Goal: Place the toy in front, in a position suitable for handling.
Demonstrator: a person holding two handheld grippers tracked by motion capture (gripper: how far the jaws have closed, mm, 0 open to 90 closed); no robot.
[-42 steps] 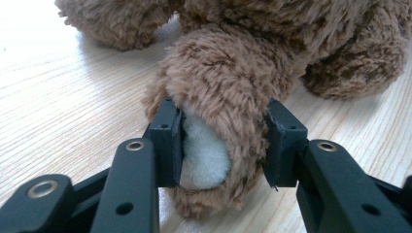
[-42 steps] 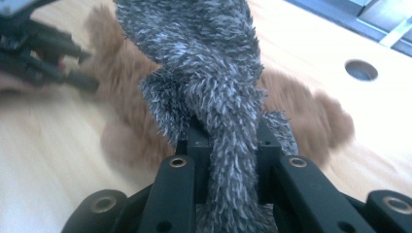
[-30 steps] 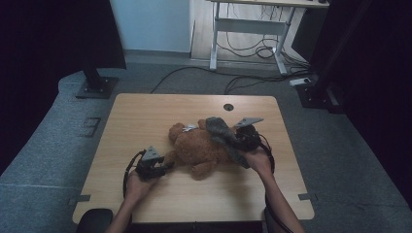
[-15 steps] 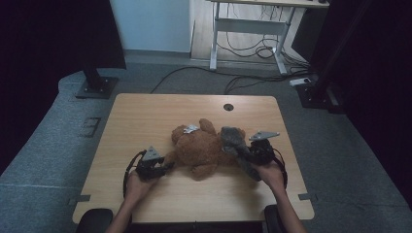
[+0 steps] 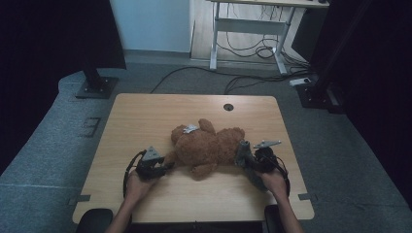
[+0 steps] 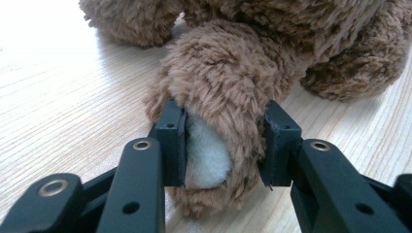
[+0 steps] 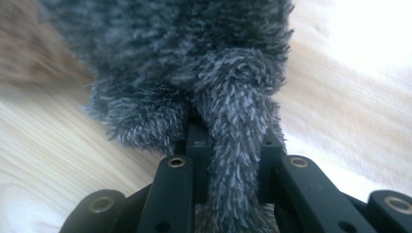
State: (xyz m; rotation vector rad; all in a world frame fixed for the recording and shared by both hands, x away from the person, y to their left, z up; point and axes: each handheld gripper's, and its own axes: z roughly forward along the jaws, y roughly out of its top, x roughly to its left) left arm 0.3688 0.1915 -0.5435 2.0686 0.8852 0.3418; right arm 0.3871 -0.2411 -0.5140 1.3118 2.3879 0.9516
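A brown teddy bear (image 5: 209, 148) lies in the middle of the wooden table (image 5: 145, 116), with a white tag (image 5: 190, 128) on its upper side. My left gripper (image 5: 164, 169) is at the bear's left and is shut on one of its paws. In the left gripper view the paw (image 6: 228, 87), brown fur with a white sole, is squeezed between the pads of my left gripper (image 6: 226, 145). My right gripper (image 5: 248, 161) is low at the bear's right, shut on a grey fuzzy plush piece (image 5: 243, 150). In the right gripper view a strand of that grey plush (image 7: 184, 58) runs between the pads of my right gripper (image 7: 228, 145).
A round cable hole (image 5: 228, 107) sits near the table's far edge. On the floor beyond stand a dark stand base (image 5: 97, 87), a white desk frame (image 5: 243, 29) and loose cables (image 5: 204, 73). Bare tabletop lies far left and along the front edge.
My right gripper has carried the grey plush piece from over the bear down and to the right, to table level beside it. The left gripper has kept still on the paw.
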